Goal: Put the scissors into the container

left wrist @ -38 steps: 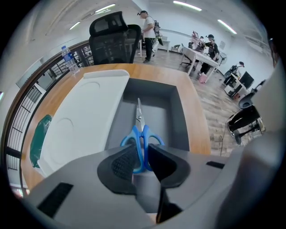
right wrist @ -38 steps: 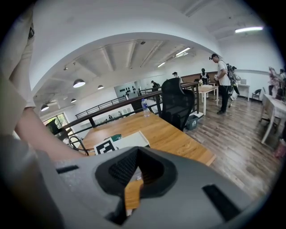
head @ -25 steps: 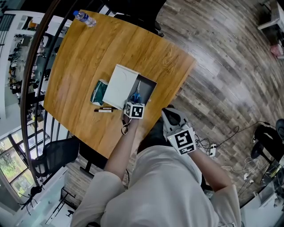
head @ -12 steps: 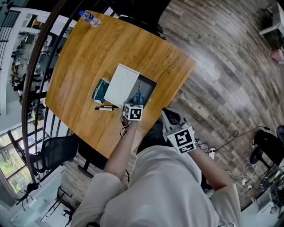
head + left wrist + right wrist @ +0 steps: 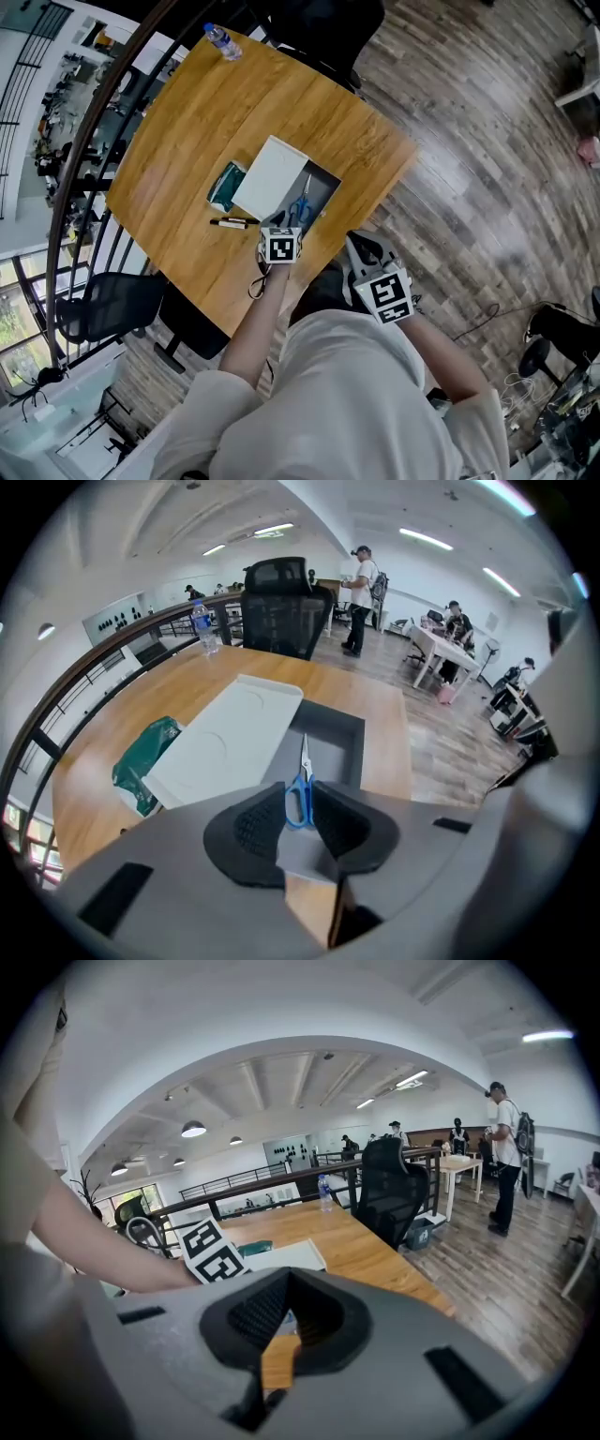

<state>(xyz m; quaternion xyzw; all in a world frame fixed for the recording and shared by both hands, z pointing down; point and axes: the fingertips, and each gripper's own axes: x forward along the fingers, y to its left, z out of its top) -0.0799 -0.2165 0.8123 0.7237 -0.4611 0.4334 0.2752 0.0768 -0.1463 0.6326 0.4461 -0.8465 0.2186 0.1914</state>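
Observation:
The blue-handled scissors (image 5: pixel 300 208) (image 5: pixel 302 785) lie flat on the floor of the dark grey container (image 5: pixel 325 184) (image 5: pixel 335 731), blades pointing to its far end. My left gripper (image 5: pixel 282 226) (image 5: pixel 298 814) hovers above the container's near end. It is open, its jaws have just been closing a little, and nothing is between them. My right gripper (image 5: pixel 362 249) (image 5: pixel 284 1324) is held off the table's near edge, close to my body, open and empty.
The container's white lid (image 5: pixel 271 177) (image 5: pixel 225 738) lies beside it on the left, with a green packet (image 5: pixel 224 187) (image 5: pixel 142 762) further left. A black marker (image 5: pixel 231 223) rests near the lid. A water bottle (image 5: pixel 223 40) (image 5: pixel 201 626) stands at the far corner.
My left gripper has lifted up and back from the container, while the scissors stay lying inside. The right gripper has kept its place.

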